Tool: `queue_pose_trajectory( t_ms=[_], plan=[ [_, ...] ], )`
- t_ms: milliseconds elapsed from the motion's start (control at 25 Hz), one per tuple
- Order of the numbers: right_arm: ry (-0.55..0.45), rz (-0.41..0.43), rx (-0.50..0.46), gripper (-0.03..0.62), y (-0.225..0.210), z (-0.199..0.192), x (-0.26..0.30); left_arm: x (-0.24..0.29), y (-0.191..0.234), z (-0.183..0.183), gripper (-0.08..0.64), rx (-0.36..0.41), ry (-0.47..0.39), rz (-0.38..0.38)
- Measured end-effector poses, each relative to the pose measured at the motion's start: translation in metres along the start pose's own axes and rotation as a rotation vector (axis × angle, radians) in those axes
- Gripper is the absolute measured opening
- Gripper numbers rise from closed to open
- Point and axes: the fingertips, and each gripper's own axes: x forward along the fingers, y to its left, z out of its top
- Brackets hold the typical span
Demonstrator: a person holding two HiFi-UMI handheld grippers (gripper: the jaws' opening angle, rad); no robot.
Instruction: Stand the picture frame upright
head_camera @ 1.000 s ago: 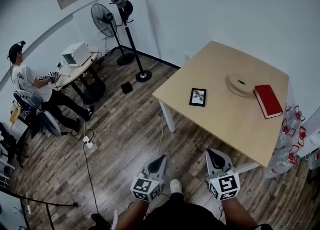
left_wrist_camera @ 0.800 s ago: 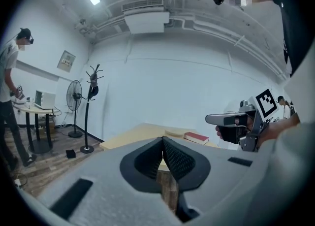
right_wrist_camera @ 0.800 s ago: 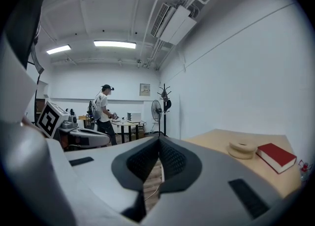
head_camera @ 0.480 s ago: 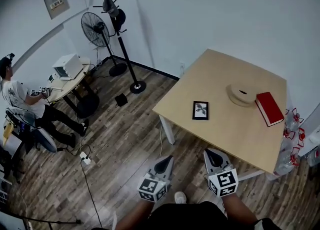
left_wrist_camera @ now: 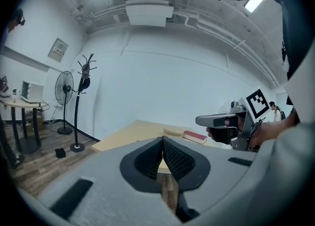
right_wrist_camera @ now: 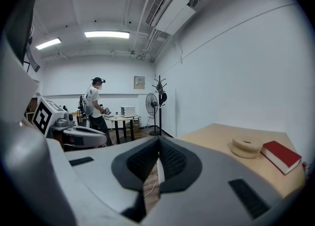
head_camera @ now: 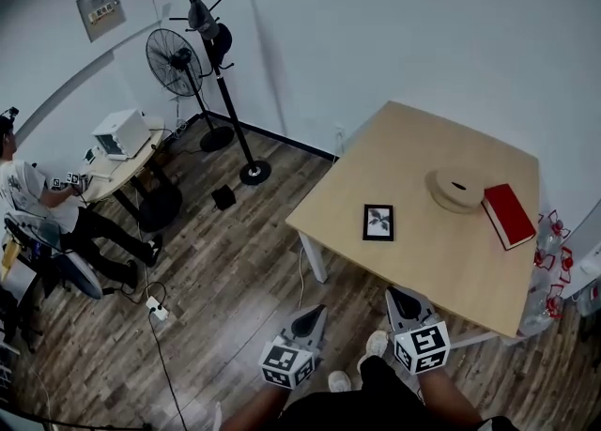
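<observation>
A small black picture frame [head_camera: 378,222] lies flat, face up, on the light wooden table [head_camera: 347,190], near its front left edge. My left gripper [head_camera: 311,318] hovers over the floor short of the table, jaws shut with nothing between them. To its right my right gripper [head_camera: 406,303] is held at the table's near edge, also shut and empty. In the left gripper view the shut jaws [left_wrist_camera: 162,152] point at the table, with the right gripper [left_wrist_camera: 231,121] beside them. The right gripper view shows its shut jaws [right_wrist_camera: 157,157] and the tabletop at right. The frame is hidden in both gripper views.
A round tan disc [head_camera: 455,188] and a red book [head_camera: 509,216] lie on the table's far right. A coat stand [head_camera: 218,63] and a fan [head_camera: 177,58] stand by the wall at left. A person [head_camera: 42,204] sits at a round desk [head_camera: 122,157]. Cables cross the wooden floor.
The view has moved closer to the table; the frame and table sit lower and nearer in the head view. Both grippers advanced with it and stayed shut.
</observation>
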Motion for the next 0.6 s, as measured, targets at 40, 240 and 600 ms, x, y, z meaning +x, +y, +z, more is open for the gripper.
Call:
queue_pose_trajectory(
  t_ms=[40, 240, 600],
  plan=[
    [0.002, -0.002, 0.004, 0.009, -0.005, -0.001, 0.003, 0.005, 0.003, 0.001, 0.005, 0.003, 0.001, 0.002],
    [0.007, -0.005, 0.022, 0.009, -0.031, -0.002, 0.029, 0.032, 0.025, 0.008, 0.005, 0.006, 0.012, 0.021],
    [0.027, 0.029, 0.048, 0.009, -0.089, 0.004, 0.101, 0.106, 0.050, 0.026, 0.005, 0.041, 0.029, 0.038]
  ],
)
